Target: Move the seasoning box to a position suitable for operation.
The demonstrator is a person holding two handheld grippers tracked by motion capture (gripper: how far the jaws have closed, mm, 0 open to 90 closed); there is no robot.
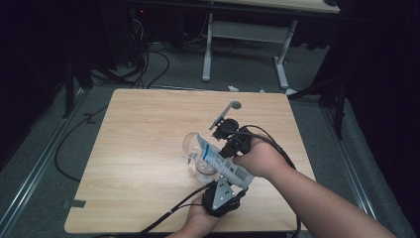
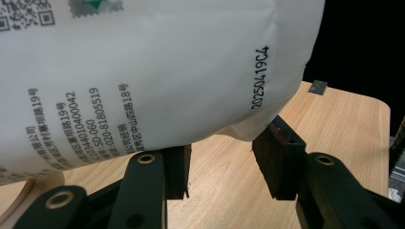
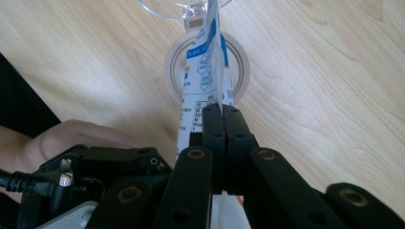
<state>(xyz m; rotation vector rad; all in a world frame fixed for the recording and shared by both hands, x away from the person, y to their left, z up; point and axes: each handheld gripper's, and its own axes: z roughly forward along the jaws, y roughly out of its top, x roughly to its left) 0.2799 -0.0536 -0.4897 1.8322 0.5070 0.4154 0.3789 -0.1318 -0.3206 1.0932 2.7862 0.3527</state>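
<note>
While the right tool point(image 3: 223, 125) pinches the flat edge of a soft, glossy white pouch point(image 1: 220, 161) above a clear round cup point(image 1: 194, 145), the left tool point(image 2: 220, 164) gapes beneath the pouch's printed bulge, over the pale wood-grain worktop point(image 1: 143, 148).

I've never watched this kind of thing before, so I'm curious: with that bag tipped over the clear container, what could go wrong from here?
1. The right gripper pinches only a thin edge of the white bag; the bag might slip or twist.
2. The left gripper stands open just under the bag, not clamping it, so it offers little support.
3. The clear container lies beside a round lid, unheld; a nudge from the bag could shift it.
</note>
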